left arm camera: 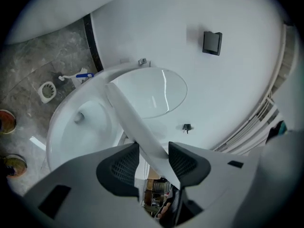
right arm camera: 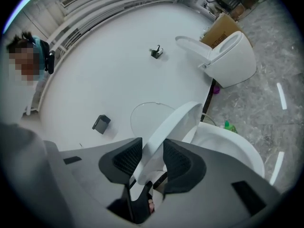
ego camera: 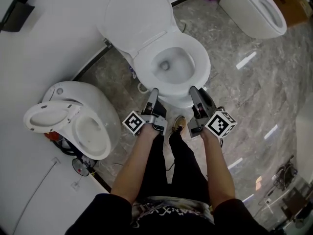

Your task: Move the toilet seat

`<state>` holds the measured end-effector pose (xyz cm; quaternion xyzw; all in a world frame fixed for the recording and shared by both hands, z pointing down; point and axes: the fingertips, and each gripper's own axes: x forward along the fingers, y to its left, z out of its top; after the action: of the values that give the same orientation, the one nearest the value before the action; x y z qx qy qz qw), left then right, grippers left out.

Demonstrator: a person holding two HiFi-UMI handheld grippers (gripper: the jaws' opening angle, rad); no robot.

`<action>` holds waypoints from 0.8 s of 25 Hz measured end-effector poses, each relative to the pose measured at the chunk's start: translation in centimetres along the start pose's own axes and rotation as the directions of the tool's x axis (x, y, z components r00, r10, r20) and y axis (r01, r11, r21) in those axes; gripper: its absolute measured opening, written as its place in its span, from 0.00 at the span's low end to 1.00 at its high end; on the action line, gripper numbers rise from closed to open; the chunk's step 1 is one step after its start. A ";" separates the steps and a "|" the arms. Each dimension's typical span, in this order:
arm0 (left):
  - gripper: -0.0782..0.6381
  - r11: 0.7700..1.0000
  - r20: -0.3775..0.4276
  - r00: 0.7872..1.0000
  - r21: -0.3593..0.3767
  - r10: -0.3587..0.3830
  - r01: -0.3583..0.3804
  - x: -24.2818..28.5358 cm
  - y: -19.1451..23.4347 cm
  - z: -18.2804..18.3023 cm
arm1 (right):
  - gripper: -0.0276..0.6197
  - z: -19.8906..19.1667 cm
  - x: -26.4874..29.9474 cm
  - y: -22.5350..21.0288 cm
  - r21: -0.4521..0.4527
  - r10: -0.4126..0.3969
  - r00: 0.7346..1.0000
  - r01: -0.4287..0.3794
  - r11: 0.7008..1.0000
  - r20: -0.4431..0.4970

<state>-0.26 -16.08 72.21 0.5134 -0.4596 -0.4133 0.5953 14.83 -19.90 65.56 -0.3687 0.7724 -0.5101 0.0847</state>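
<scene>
A white toilet stands in the middle of the head view, with its lid (ego camera: 137,16) raised and its seat (ego camera: 196,58) over the bowl. My left gripper (ego camera: 154,93) is at the seat's front left edge. In the left gripper view the seat rim (left arm camera: 128,113) runs slantwise between its jaws (left arm camera: 153,148). It lies against one pad, and a gap shows beside the other, so this gripper is open. My right gripper (ego camera: 192,91) is at the front right edge, and its pads (right arm camera: 153,146) are shut on the seat rim (right arm camera: 175,120). In both gripper views the rim stands lifted off the bowl.
A second toilet (ego camera: 78,121) sits at the left and a third (ego camera: 254,11) at the top right beside a cardboard box (ego camera: 291,1). A toilet brush (left arm camera: 78,76) and a floor drain (left arm camera: 47,90) lie by the base. A green bottle (right arm camera: 229,126) stands behind it. The person's shoe (ego camera: 178,125) is close in front.
</scene>
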 end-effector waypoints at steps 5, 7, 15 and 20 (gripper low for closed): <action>0.41 0.999 0.037 0.999 0.000 -0.038 0.038 0.7 -2.2 1.5 | 0.27 1.4 2.1 2.3 -0.021 0.080 0.997 -0.080 0.997 0.020; 0.40 0.999 0.059 0.997 -0.007 -0.049 0.049 0.8 -2.8 2.1 | 0.27 1.8 2.9 3.1 -0.021 0.099 0.995 -0.099 0.995 0.022; 0.39 0.995 0.150 0.984 -0.029 -0.092 0.097 1.7 -5.5 4.0 | 0.27 3.7 5.4 6.1 -0.042 0.183 0.983 -0.182 0.982 0.023; 0.37 0.991 0.190 0.973 -0.003 -0.130 0.133 2.6 -7.7 4.9 | 0.26 4.7 7.4 7.7 -0.037 0.206 0.978 -0.205 0.978 0.026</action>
<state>-4.58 -20.69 65.11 0.4963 -0.4759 -0.5021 0.5244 8.21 -26.58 58.60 -0.2957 0.8137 -0.4799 0.1421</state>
